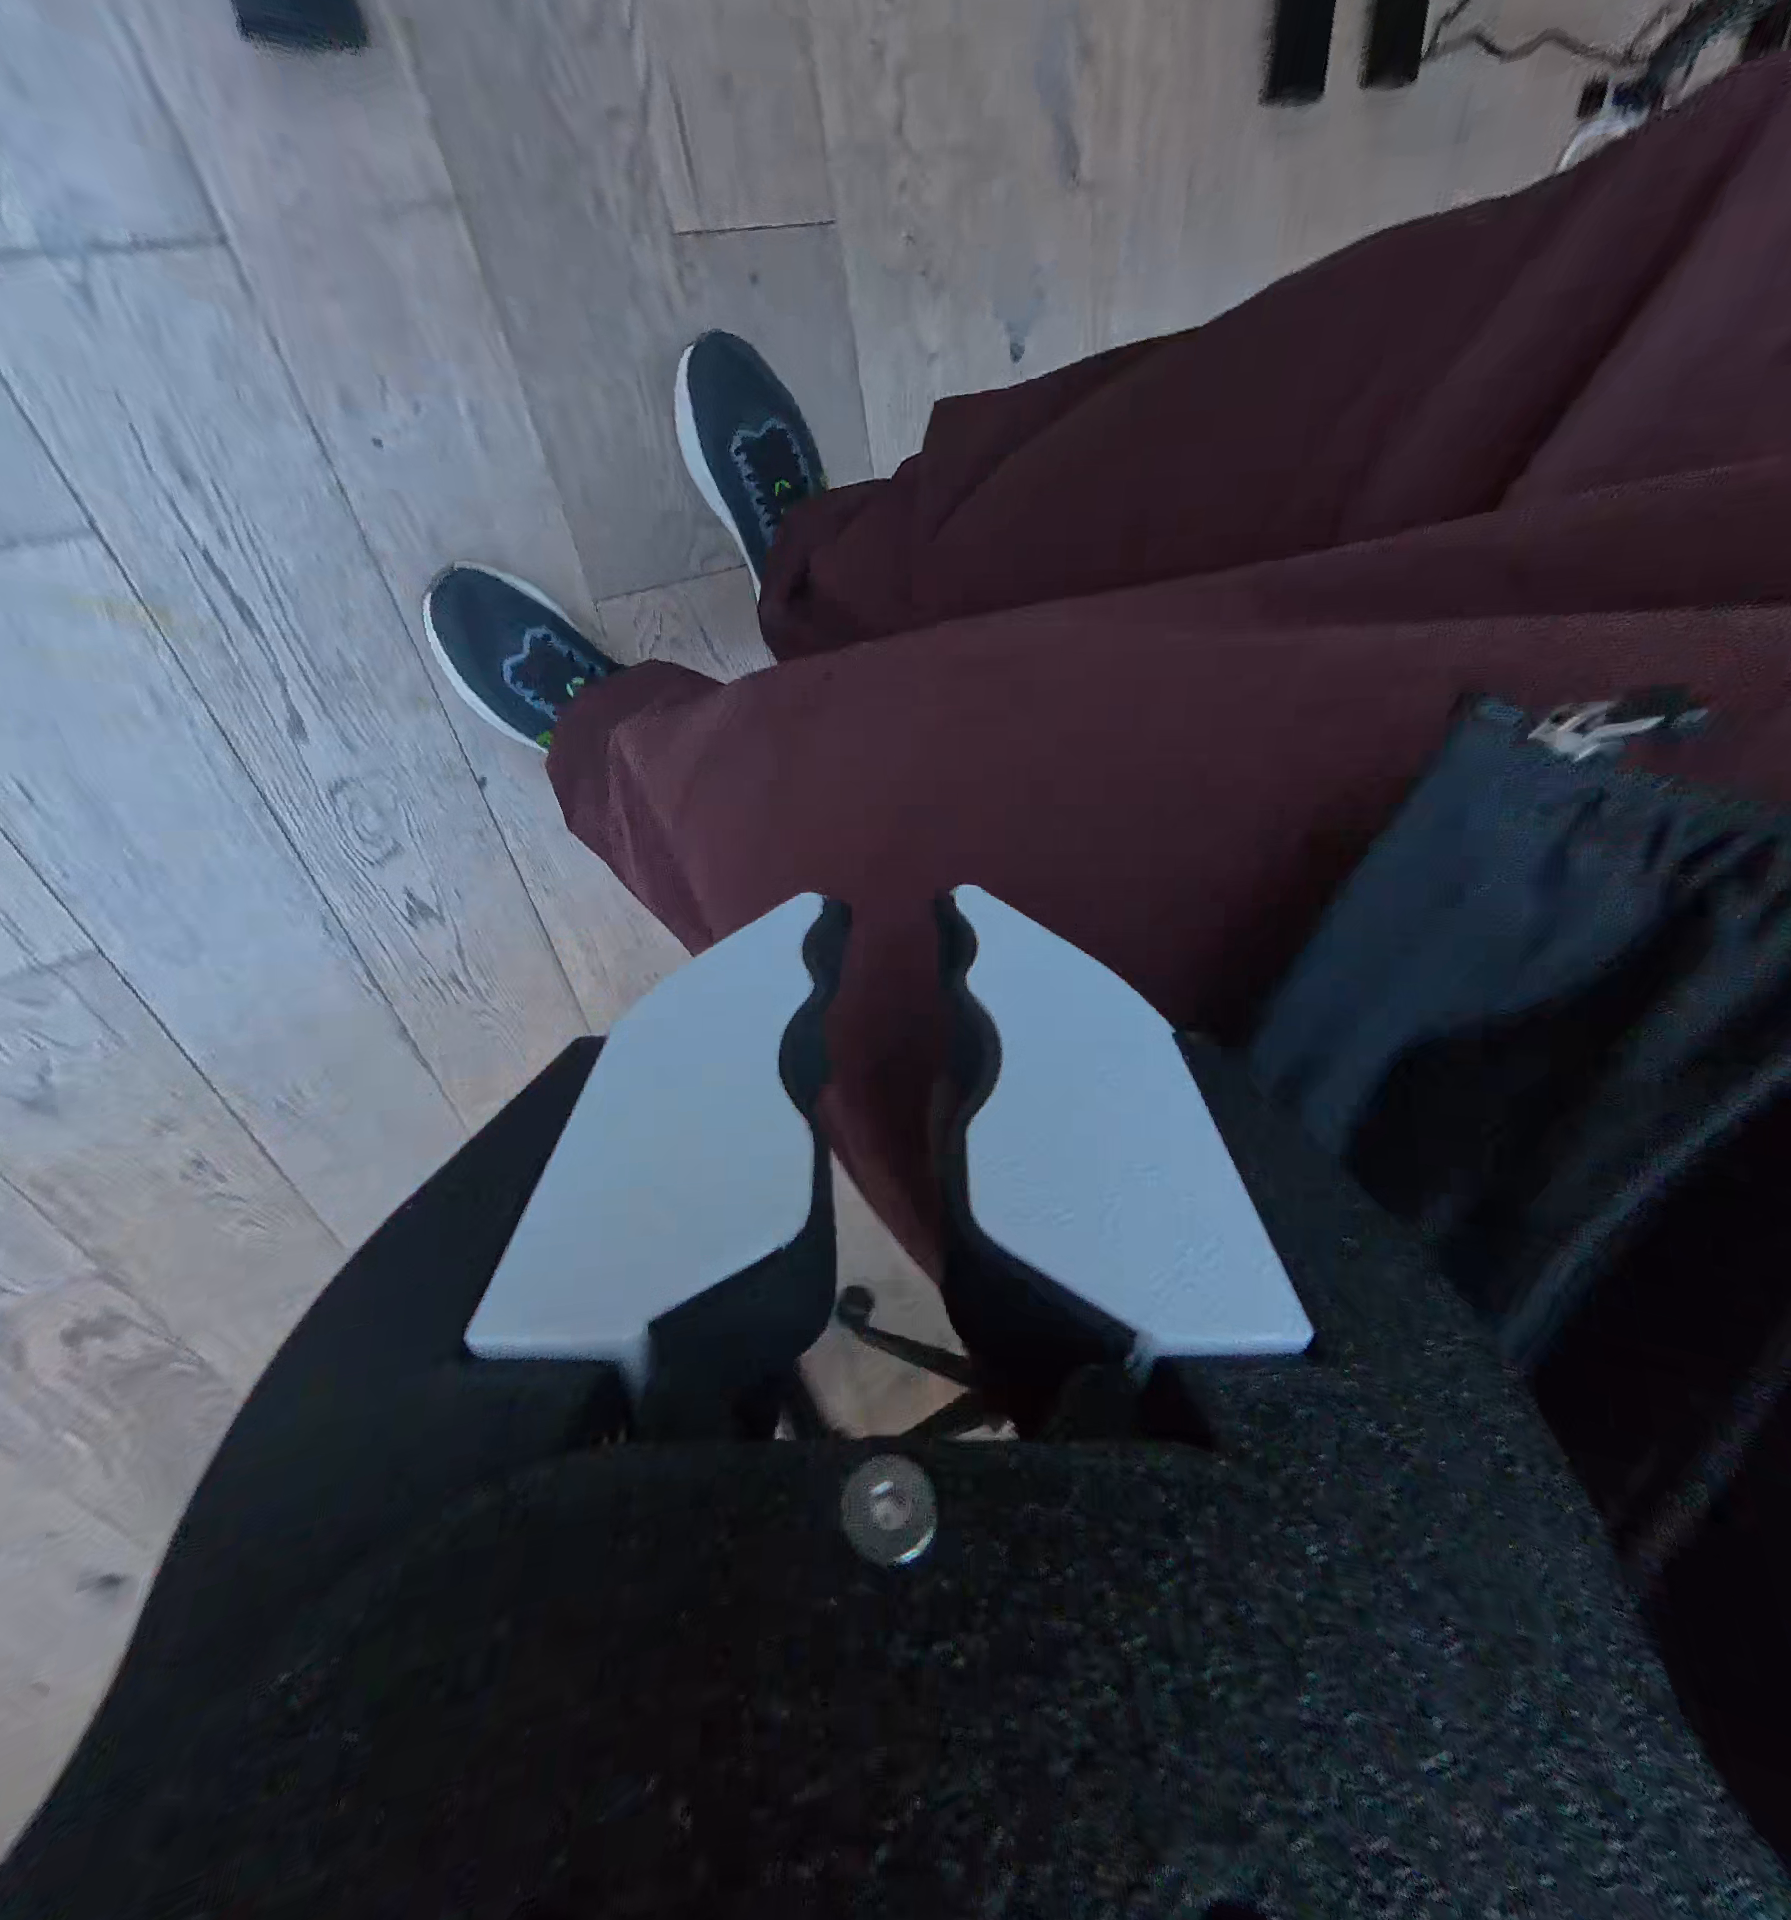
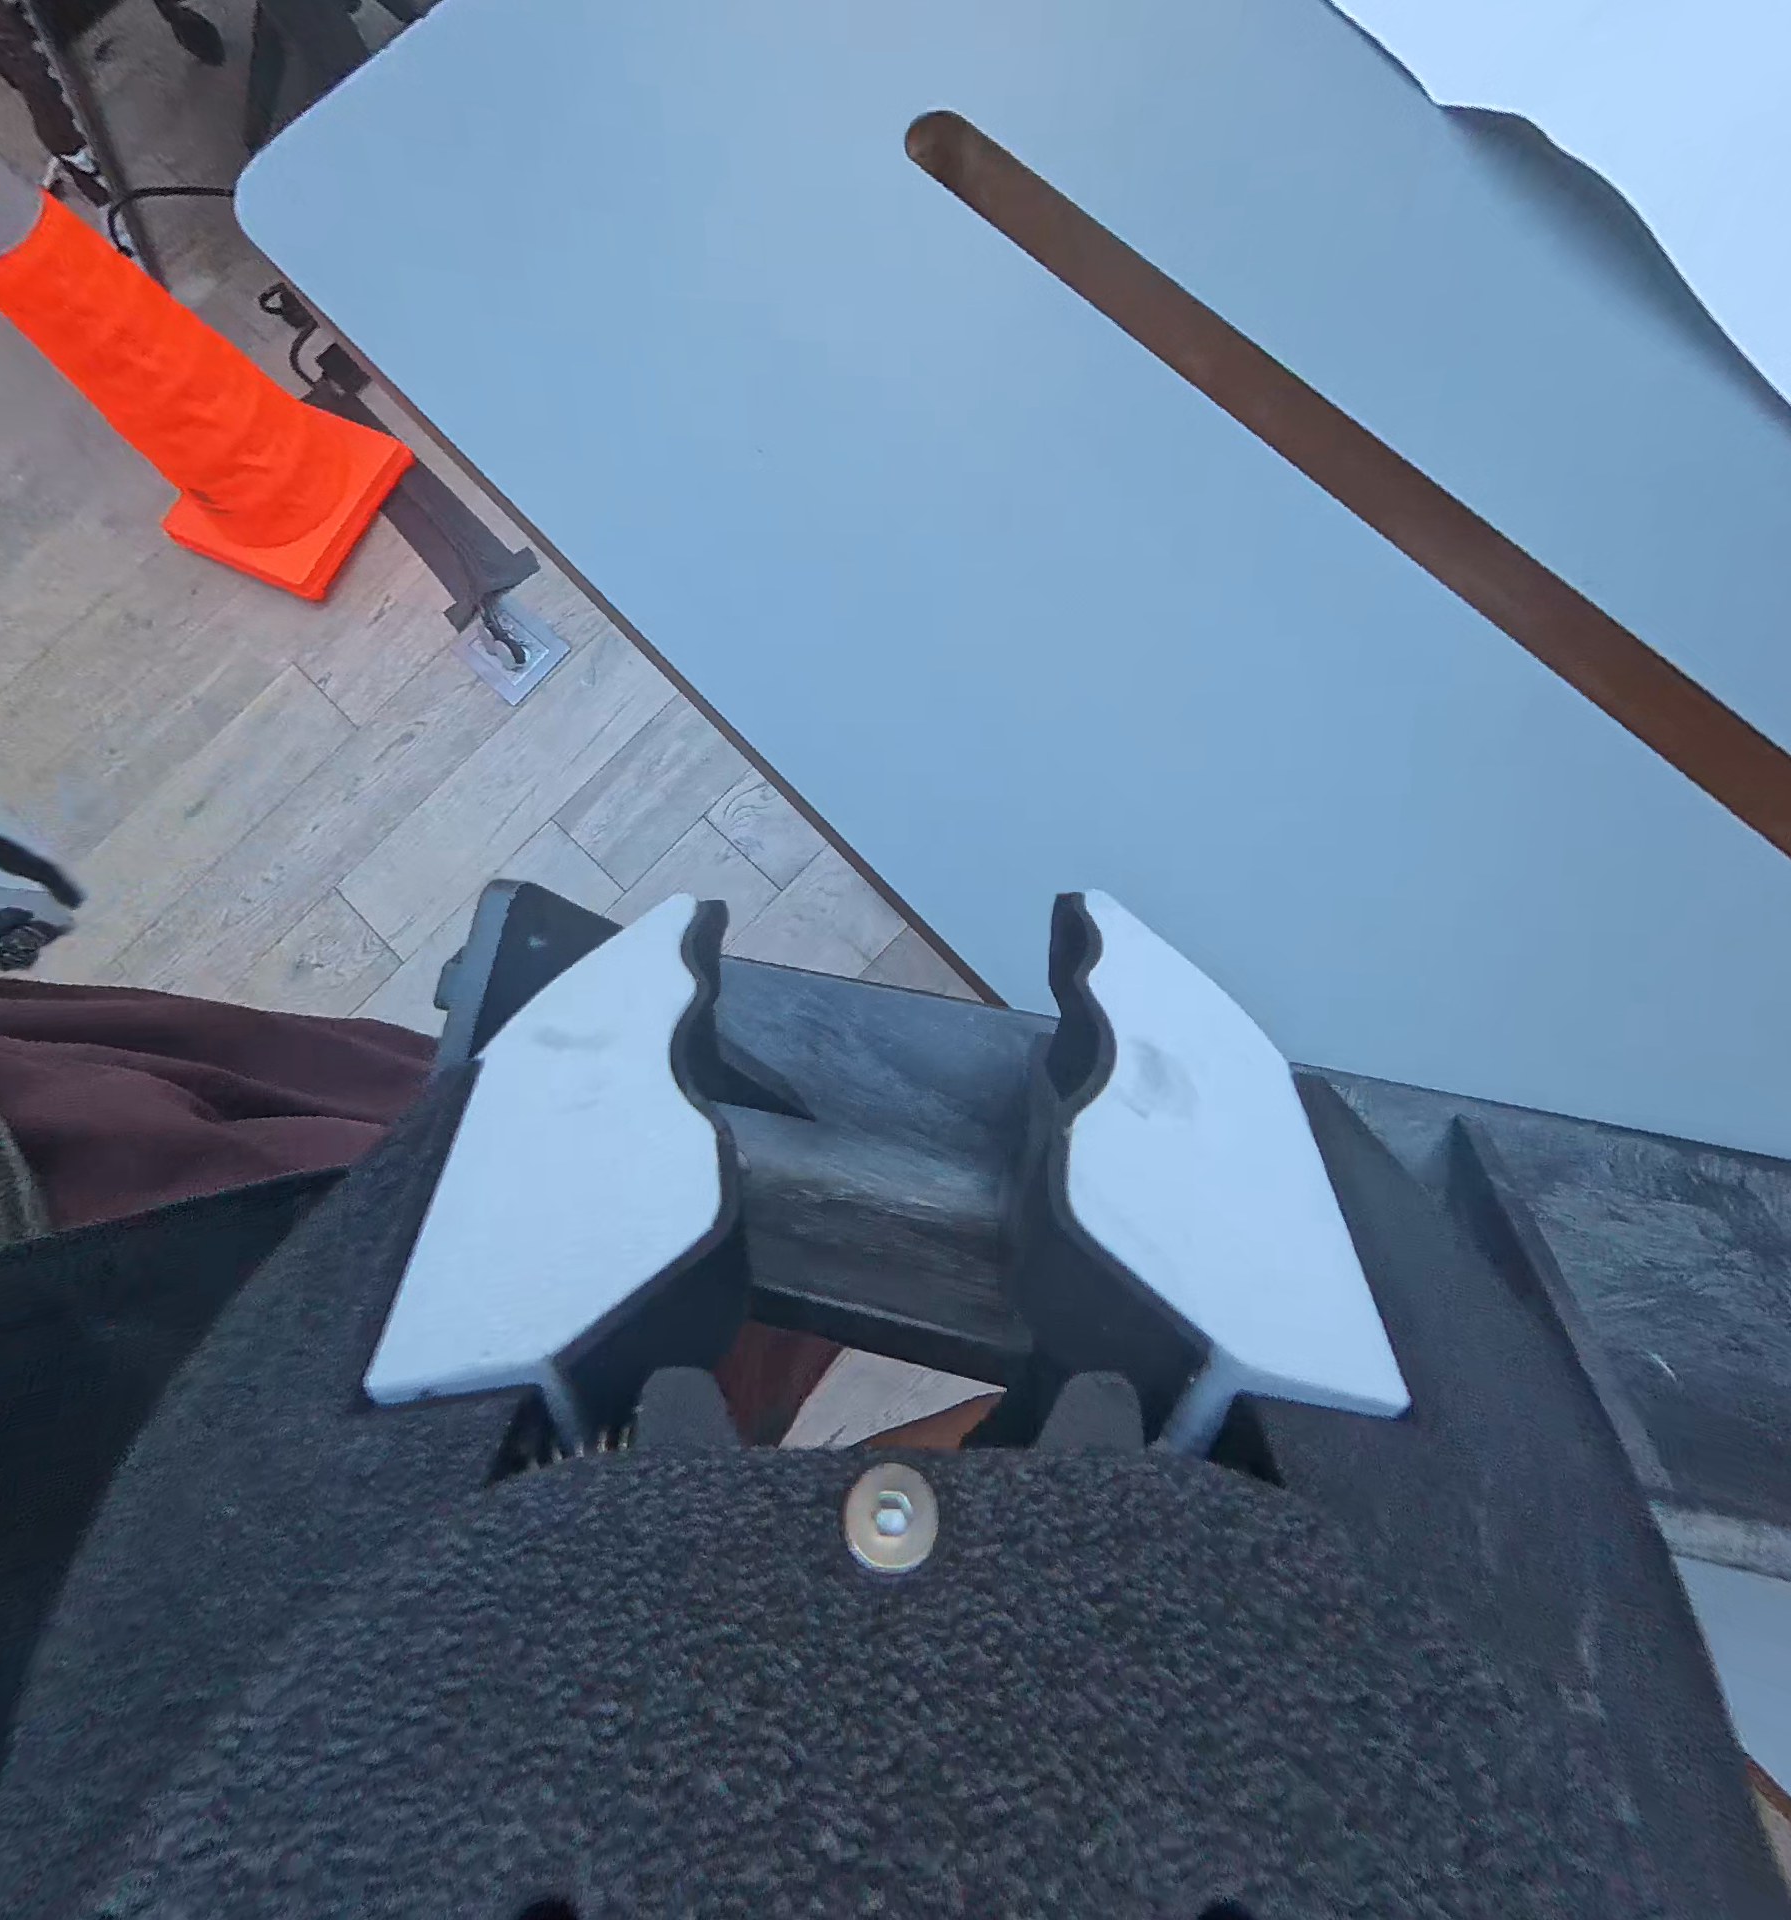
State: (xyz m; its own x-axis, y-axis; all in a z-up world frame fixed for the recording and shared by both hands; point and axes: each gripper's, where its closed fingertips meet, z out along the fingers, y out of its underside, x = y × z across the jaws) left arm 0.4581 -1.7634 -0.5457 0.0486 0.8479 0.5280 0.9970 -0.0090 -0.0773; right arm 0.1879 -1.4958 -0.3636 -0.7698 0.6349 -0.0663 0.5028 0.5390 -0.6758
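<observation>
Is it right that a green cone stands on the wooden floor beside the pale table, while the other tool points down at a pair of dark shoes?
Not quite: the cone is orange, not green, as the right wrist view shows. The rest holds: it stands on the wooden floor beside the pale table, and the left gripper points down toward the dark shoes.

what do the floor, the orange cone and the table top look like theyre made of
Floor: wood or wood-look planks, matte, pale grey-brown with grain, knots and plank seams; real wood or laminate is unclear.
Orange cone: probably soft plastic or rubber, bright orange, smooth, with a grey band higher up.
Table top: smooth, matte pale grey-blue sheet, likely laminate, with a brown edge and a long brown slot.
</observation>
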